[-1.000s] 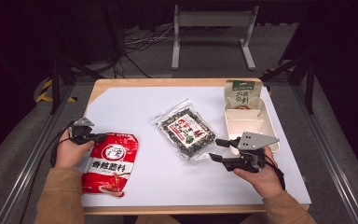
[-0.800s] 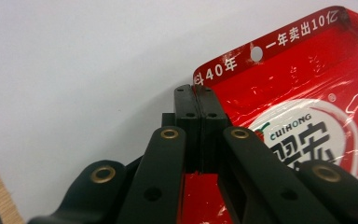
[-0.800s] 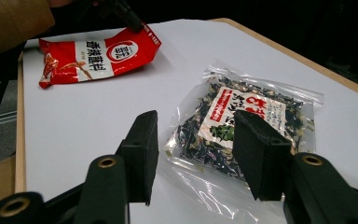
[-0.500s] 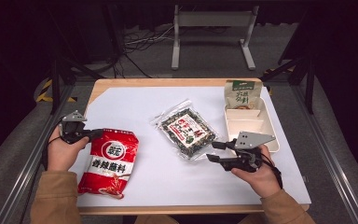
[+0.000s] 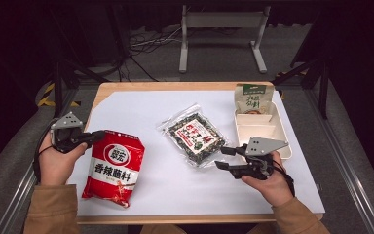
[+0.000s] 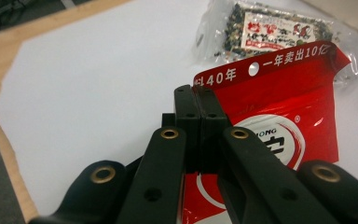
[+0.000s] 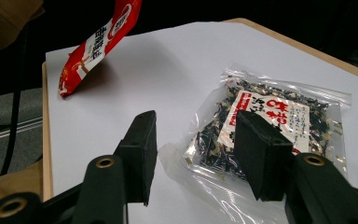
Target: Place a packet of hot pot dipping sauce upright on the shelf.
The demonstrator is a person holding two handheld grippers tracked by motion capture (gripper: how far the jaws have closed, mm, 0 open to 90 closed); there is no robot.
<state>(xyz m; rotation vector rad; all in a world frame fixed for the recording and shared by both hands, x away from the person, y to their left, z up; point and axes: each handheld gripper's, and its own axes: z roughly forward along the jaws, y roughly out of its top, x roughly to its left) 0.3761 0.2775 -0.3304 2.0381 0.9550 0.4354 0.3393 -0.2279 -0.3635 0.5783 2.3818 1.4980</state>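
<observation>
The red sauce pouch [image 5: 113, 167] is held at its top left corner by the left hand-held gripper [image 5: 95, 137], whose jaws are pressed together on the pouch's sealed edge, as is plain in the left gripper view [image 6: 199, 100]. The pouch is gripped at a corner, it is judged, so that it can be lifted; its top is tilted up off the white sheet while its lower end rests on the counter [image 5: 126, 87], near the left edge. In the right gripper view the pouch [image 7: 100, 44] is seen hanging aslant, with a shadow thrown beneath it.

The right hand-held gripper [image 5: 222, 157] is held level with its jaws apart and nothing between them, just beside the clear packet of dried seaweed mix [image 5: 195, 138]; its jaws have just been opening a little. It is judged to be aimed at the packet's near edge for a grasp. The beige divided tray [image 5: 243, 127] and the green snack bag [image 5: 252, 99] standing at its far end are probably kept at the right as the place for packing.

The small print on all 3 packages cannot be read. The pouch's lower part is cut off by the jaws in the left gripper view. Whether the tray holds anything is hard to tell.
</observation>
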